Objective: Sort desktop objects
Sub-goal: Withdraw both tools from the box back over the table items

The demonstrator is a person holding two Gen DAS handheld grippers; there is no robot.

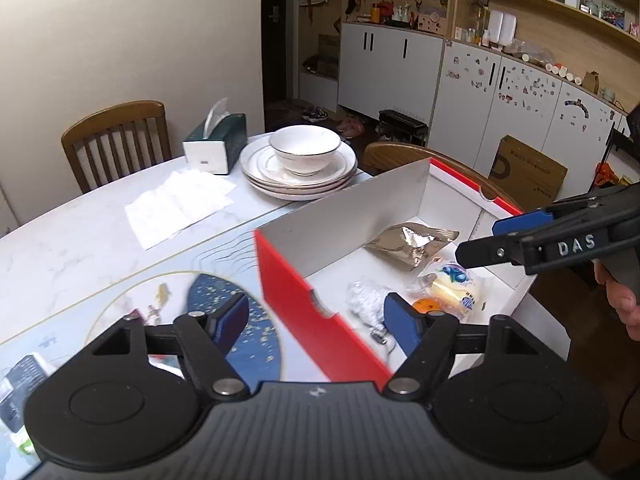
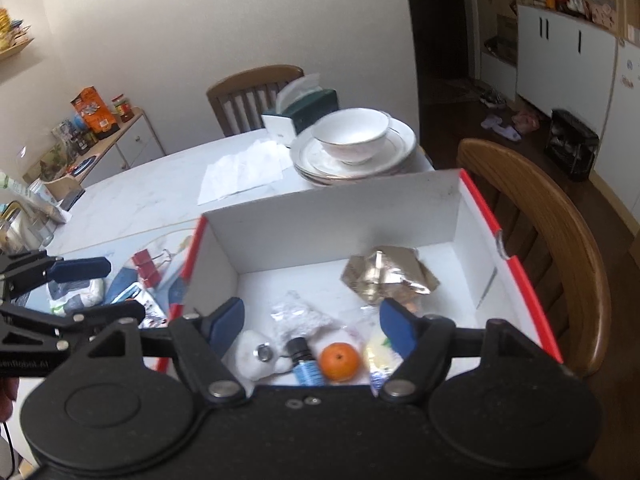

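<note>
Box (image 2: pixel 400 208) already held an orange (image 2: pixel 340 361); both tools, left tool (image 1: pixel 316 320) and right tool (image 2: pixel 312 322), stood wide, empty. You needed the binder clip (image 2: pixel 147 268) next; approach low.

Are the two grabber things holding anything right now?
No. The left gripper and right gripper are both open, with nothing pinched between their fingers. The orange lies loose in the box.
</note>
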